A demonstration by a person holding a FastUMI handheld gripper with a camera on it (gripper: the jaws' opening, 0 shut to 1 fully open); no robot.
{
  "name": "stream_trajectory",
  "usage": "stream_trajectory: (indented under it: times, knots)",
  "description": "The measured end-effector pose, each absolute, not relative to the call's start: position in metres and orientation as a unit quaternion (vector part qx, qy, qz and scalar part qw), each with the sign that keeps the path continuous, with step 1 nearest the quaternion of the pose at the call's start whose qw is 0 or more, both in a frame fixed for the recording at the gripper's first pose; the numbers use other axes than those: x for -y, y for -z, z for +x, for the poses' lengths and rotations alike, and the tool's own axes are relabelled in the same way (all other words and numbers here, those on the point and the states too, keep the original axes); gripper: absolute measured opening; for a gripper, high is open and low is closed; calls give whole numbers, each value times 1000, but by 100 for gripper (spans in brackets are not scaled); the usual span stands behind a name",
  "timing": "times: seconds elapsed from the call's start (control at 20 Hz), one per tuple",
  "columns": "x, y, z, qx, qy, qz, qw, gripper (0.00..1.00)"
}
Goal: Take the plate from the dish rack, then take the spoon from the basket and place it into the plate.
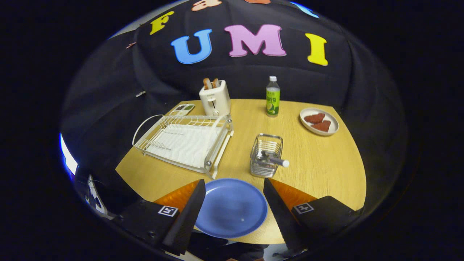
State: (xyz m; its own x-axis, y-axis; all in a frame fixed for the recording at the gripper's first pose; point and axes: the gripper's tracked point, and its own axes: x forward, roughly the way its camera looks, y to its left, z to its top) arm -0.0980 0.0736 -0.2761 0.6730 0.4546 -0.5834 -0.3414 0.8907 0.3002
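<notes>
From my remote seat I see the round blue plate (231, 208) lying flat on the light wooden table (319, 163), at its near edge. It is shallow, smooth and bare, with a small bright glint on its face. My gripper (234, 185) is spread wide, its two fingers apart with the plate showing between them; I can't tell whether either finger touches the rim, and nothing is clamped.

Just beyond the fingertips stands the small wire-mesh basket (266, 155), rectangular and silvery. The metal spoon (273, 159) lies in it at a slant, its pale handle end poking out over the basket's right rim. The basket sits just beyond the plate's far edge.

To the left of the basket is the white wire dish rack (183, 142) on its drip tray, its slots holding no dishes. Behind it stands a cream toaster (215, 98) with two slices of toast sticking up, and beside that a small flat tray (182, 109) I can't make out clearly. A clear bottle with a green label (273, 96) stands upright at the far edge, and a pale oval dish (319, 121) with two reddish-brown pieces rests at the far right.

Count: one blue plate, one spoon, one basket, one rack, one toaster, one bottle, one oval dish.
</notes>
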Motion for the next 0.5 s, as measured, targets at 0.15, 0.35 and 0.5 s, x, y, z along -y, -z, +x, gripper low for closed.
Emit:
stream_trajectory:
  times: [0.15, 0.35, 0.5]
  knots:
    - [-65, 243, -67, -295, -209, 62, 930, 99]
    - [-42, 242, -29, -293, -179, 48, 938, 99]
    - [-27, 269, -17, -318, -168, 25, 933, 99]
